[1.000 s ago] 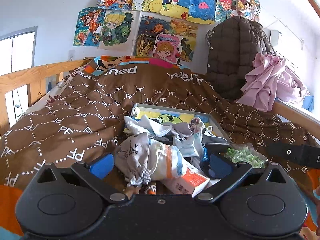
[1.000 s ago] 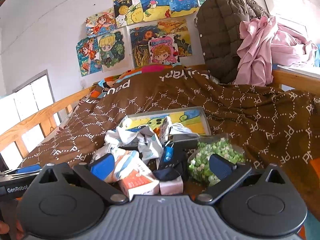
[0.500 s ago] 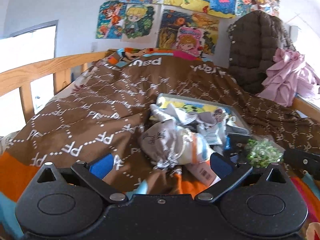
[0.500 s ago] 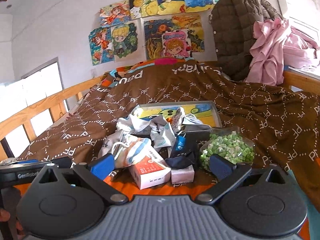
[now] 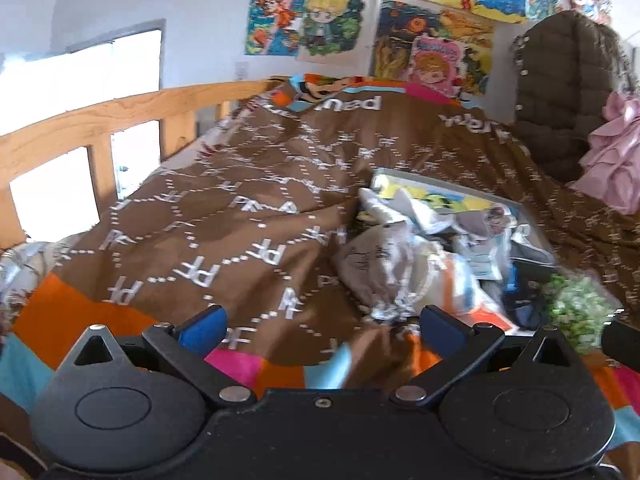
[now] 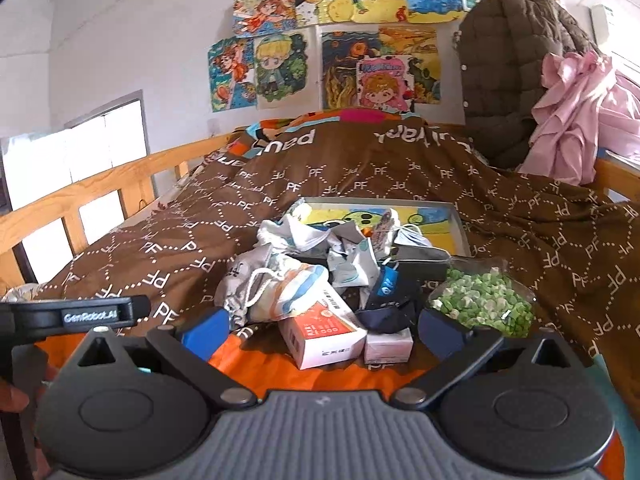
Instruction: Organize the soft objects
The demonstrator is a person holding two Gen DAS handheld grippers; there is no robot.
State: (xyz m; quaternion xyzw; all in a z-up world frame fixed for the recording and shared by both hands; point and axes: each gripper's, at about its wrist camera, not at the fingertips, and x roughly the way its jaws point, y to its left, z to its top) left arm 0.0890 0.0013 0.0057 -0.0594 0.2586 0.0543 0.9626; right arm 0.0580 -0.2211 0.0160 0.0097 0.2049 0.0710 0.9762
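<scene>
Open brown quilt (image 5: 224, 216) is lying free leftward; the clutter pile (image 6: 320, 272) is blocking the right gripper (image 6: 320, 326) ahead.

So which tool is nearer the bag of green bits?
Right. The right tool has the green bag just beyond its right finger; the left tool sits farther left.

Cluttered soft pile (image 6: 320, 264) beyond spread, empty right gripper (image 6: 320, 326)

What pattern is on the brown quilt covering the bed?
White dotted diamond lattice with repeated "PF" letters on the brown quilt; clearest in the right wrist view.
</scene>
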